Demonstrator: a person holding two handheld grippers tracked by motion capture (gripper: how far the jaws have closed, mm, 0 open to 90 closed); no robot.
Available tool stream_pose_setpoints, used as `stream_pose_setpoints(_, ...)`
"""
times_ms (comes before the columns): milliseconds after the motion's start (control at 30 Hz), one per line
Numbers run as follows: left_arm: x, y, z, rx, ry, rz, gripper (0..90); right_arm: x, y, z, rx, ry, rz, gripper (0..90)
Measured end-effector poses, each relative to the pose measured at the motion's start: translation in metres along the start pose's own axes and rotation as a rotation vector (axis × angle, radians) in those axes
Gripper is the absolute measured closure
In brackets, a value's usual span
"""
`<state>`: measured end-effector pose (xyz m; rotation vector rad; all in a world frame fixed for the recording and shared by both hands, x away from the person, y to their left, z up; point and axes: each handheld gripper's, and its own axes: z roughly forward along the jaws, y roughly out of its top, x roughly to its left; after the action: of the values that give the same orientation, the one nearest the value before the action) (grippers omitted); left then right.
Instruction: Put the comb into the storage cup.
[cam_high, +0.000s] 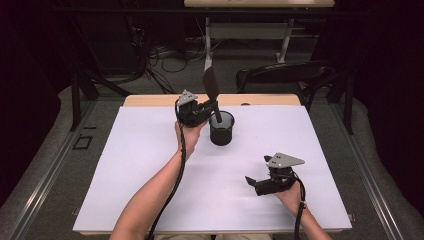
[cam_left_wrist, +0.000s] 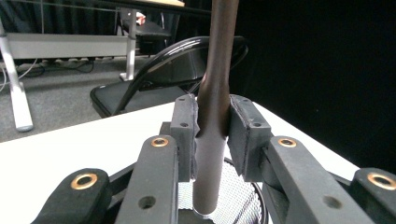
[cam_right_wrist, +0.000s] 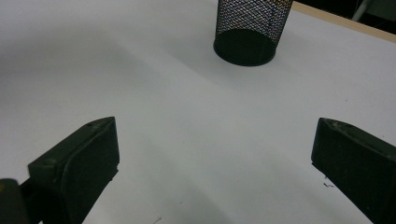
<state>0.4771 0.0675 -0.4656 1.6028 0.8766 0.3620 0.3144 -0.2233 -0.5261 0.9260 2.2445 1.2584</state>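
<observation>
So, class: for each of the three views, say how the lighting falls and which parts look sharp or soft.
High view: the white table is evenly lit, the surroundings dark. Left gripper view: the left gripper and the dark utensil look fairly sharp, the right half black. Right gripper view: soft shadow falls across the table; the right gripper looks blurred, the mesh cup crisper.

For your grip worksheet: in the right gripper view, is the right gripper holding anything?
No. The right gripper stands open over the bare white table, with nothing between its jaws.
</observation>
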Motion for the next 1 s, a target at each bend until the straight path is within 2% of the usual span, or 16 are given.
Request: stream_pose_setpoints(1000, 0.0, -0.014, 0.008, 0.054, 0.006, -0.007, 72.7, 0.0, 0.0, 0.0, 0.003, -0.005, -0.003, 0.9)
